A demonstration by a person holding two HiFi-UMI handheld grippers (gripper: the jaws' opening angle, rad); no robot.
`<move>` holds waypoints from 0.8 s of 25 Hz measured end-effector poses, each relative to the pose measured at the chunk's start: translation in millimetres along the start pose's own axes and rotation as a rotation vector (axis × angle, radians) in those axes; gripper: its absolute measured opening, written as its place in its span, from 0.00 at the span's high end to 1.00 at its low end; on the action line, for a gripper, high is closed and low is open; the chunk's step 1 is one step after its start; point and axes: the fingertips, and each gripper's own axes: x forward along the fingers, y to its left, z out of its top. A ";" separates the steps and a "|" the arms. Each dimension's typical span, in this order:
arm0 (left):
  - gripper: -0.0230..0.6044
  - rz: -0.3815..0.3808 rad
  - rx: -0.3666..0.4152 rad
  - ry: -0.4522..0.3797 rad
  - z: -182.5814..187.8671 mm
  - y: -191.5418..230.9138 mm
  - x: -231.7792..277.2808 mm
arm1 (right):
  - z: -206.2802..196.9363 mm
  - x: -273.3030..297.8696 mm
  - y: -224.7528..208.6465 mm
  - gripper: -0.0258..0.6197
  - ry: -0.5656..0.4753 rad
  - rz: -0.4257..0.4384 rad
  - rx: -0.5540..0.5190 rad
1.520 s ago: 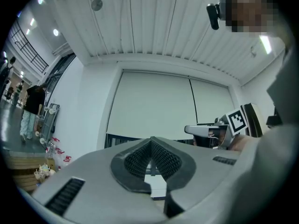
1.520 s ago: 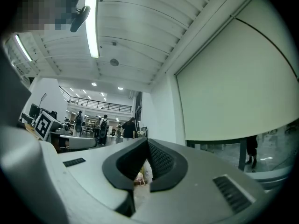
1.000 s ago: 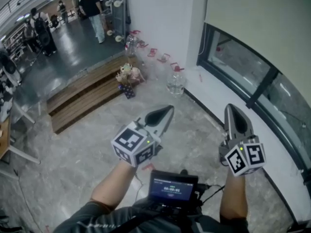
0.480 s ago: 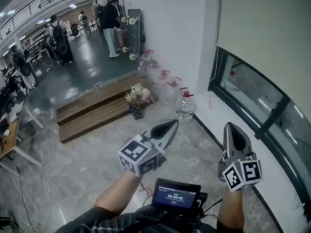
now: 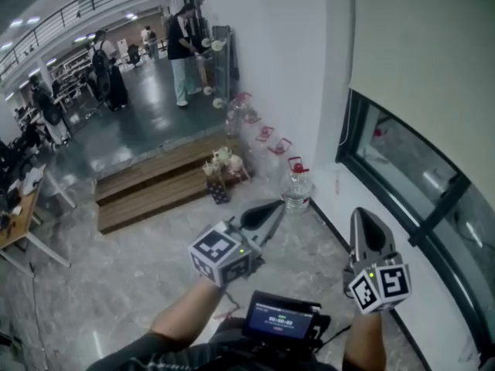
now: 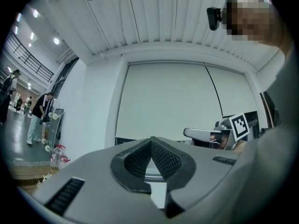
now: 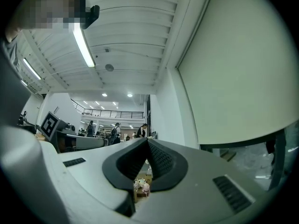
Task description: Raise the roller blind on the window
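Observation:
The pale roller blind [image 5: 425, 45] covers the upper part of the window [image 5: 410, 168] at the right, and dark glass shows below its bottom edge. A thin cord [image 5: 341, 137] seems to hang at the window's left edge. My left gripper [image 5: 267, 211] is held out over the floor, shut and empty, short of the wall. To its right, my right gripper [image 5: 363, 221] points along the window sill, also shut with nothing in it. In the left gripper view the blind [image 6: 168, 101] fills the wall ahead, above the shut jaws. The right gripper view has the blind [image 7: 238, 78] on its right.
A water bottle [image 5: 296, 185] with a red cap stands on the floor by the wall corner. Wooden steps [image 5: 155, 184] and a small bouquet [image 5: 220, 168] lie to the left. A small screen [image 5: 282, 319] sits at my waist. People stand in the far hall [image 5: 186, 52].
Both grippers have travelled forward toward the wall and window, and the bottle and steps now lie nearer. More of the blind shows. Both pairs of jaws stayed shut.

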 end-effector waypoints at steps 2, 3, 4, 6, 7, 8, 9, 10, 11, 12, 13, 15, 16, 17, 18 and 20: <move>0.98 -0.004 0.001 0.011 -6.2 3.8 12.7 | -3.5 7.7 -11.6 0.94 0.000 0.004 0.005; 0.98 -0.005 0.003 0.018 -9.4 6.2 18.9 | -5.5 11.5 -17.2 0.94 0.002 0.005 0.007; 0.98 -0.006 0.006 0.022 -11.6 8.6 24.9 | -7.3 15.0 -22.6 0.94 0.004 0.004 0.008; 0.98 -0.012 0.006 0.022 -13.6 13.5 36.1 | -9.4 21.6 -31.6 0.94 0.003 -0.002 0.013; 0.98 -0.018 0.001 0.019 -14.3 16.1 41.7 | -10.2 25.0 -35.2 0.94 0.002 -0.005 0.013; 0.98 -0.026 -0.004 0.017 -15.4 19.0 47.6 | -11.1 28.9 -38.6 0.94 0.002 -0.009 0.012; 0.98 -0.033 -0.007 0.018 -17.2 22.7 53.8 | -12.3 33.3 -42.5 0.94 0.006 -0.012 0.010; 0.98 -0.040 -0.010 0.019 -19.2 27.1 60.3 | -13.5 38.3 -46.7 0.94 0.010 -0.017 0.007; 0.98 -0.048 -0.016 0.017 -20.9 31.7 66.8 | -14.9 43.6 -51.1 0.94 0.015 -0.024 0.004; 0.98 -0.057 -0.024 0.012 -22.1 36.5 73.1 | -16.4 49.2 -55.3 0.94 0.020 -0.031 0.001; 0.98 -0.064 -0.034 0.007 -22.7 42.2 79.2 | -18.2 55.5 -59.2 0.94 0.025 -0.037 0.000; 0.98 -0.072 -0.044 -0.001 -22.7 56.3 91.3 | -21.9 70.0 -66.0 0.94 0.032 -0.046 -0.002; 0.98 -0.076 -0.042 0.000 -23.2 64.0 97.0 | -23.6 77.8 -68.9 0.94 0.033 -0.051 -0.002; 0.98 -0.080 -0.038 0.003 -23.5 71.7 102.5 | -25.0 85.9 -71.5 0.94 0.031 -0.056 -0.002; 0.98 -0.086 -0.033 0.004 -22.7 78.9 107.7 | -26.1 94.4 -73.9 0.94 0.028 -0.060 -0.002; 0.98 -0.096 -0.033 0.000 -19.4 92.9 117.4 | -28.2 111.9 -78.0 0.94 0.026 -0.066 -0.002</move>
